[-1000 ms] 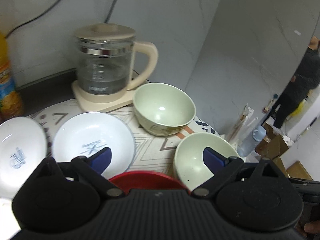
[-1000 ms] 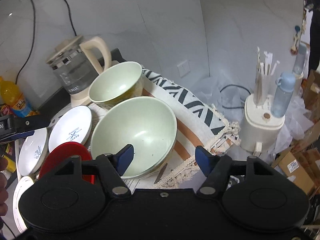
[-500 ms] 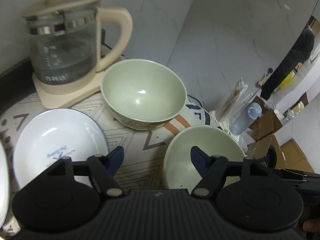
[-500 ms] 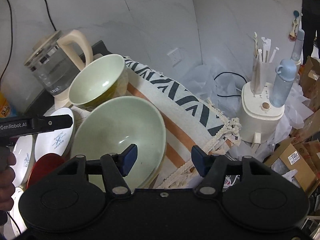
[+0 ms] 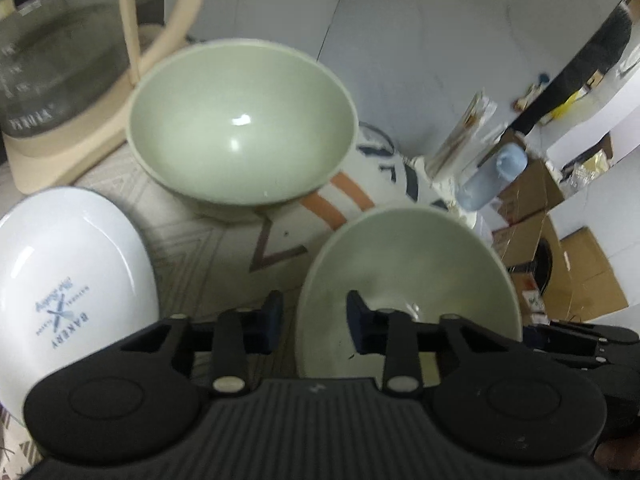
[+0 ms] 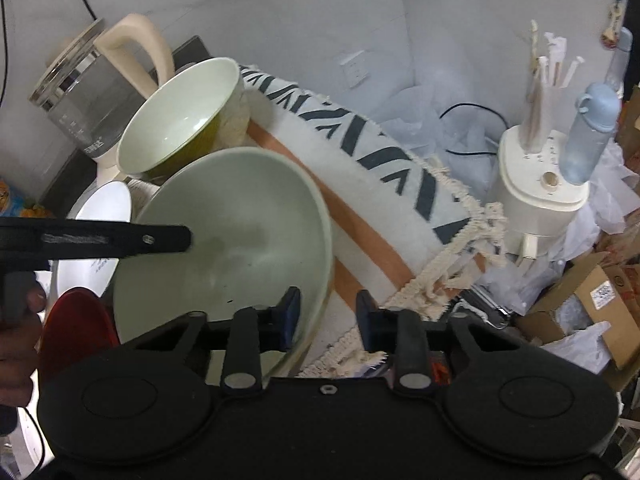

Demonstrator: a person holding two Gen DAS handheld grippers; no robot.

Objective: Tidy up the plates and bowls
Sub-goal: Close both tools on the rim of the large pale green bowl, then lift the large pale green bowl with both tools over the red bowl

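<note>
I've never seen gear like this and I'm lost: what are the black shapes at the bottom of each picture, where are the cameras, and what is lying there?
There is no robot here. A person holds a two-fingered claw in each hand, and a wide-angle camera on each one looks forward along its fingers. One picture comes from the left claw, the other from the right claw. The black shapes at the bottom are the claws themselves.

On a patterned mat stand two pale green bowls, the near bowl and the far bowl. With them are a white plate, a red plate and a glass kettle.

Both claws straddle the near bowl's rim from opposite sides. Their jaws are closing, but the pads do not press on it yet, so nothing is held.
</note>
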